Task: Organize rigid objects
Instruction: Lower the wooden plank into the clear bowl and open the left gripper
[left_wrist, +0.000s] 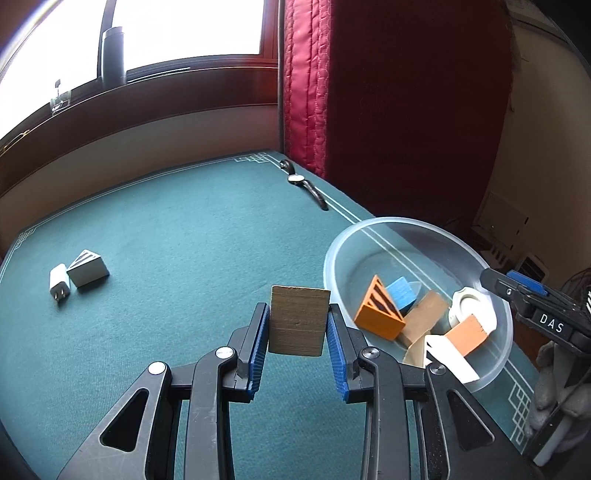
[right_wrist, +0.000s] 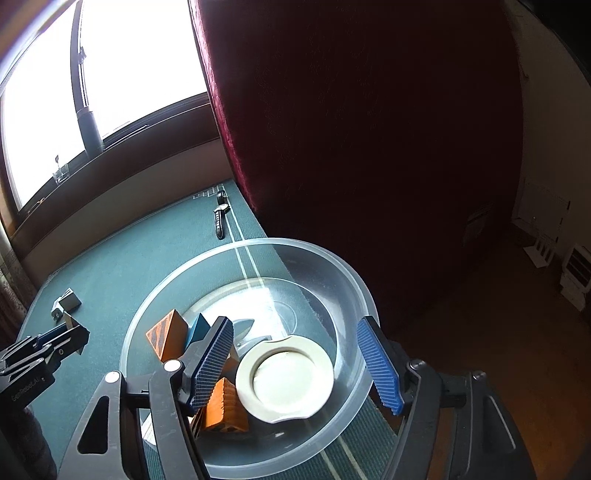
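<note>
1. The left gripper (left_wrist: 298, 325) pinches a brown wooden block (left_wrist: 299, 320) between its blue pads, one pad against each side of the block, which is held up off the green table mat (left_wrist: 177, 236).
2. The block hangs just left of the clear plastic bowl (left_wrist: 373, 224), outside its rim.
3. The right gripper (right_wrist: 301, 363) hovers over the bowl (right_wrist: 258, 242) with its fingers spread wide; nothing is pressed between them.
4. Below the gap between those fingers, a round white lid-like piece (right_wrist: 284, 380) lies inside the bowl, untouched by either pad.
5. Also in the bowl: an orange striped wedge (left_wrist: 378, 314), a blue block (left_wrist: 403, 292), a tan block (left_wrist: 424, 319), an orange block (left_wrist: 467, 334) and a white piece (left_wrist: 448, 356) near the front rim. They lie heaped against one another.
6. Far left on the mat, a white plug adapter (left_wrist: 59, 284) lies touching a grey striped wedge (left_wrist: 88, 267), both well apart from the bowl.
7. A wristwatch (left_wrist: 303, 182) lies stretched out near the far edge of the mat, beside the red curtain (left_wrist: 369, 92).
8. In the left view, the right gripper's tip reaches over the bowl's right rim, and a gloved hand (left_wrist: 554, 391) holds it from below.
</note>
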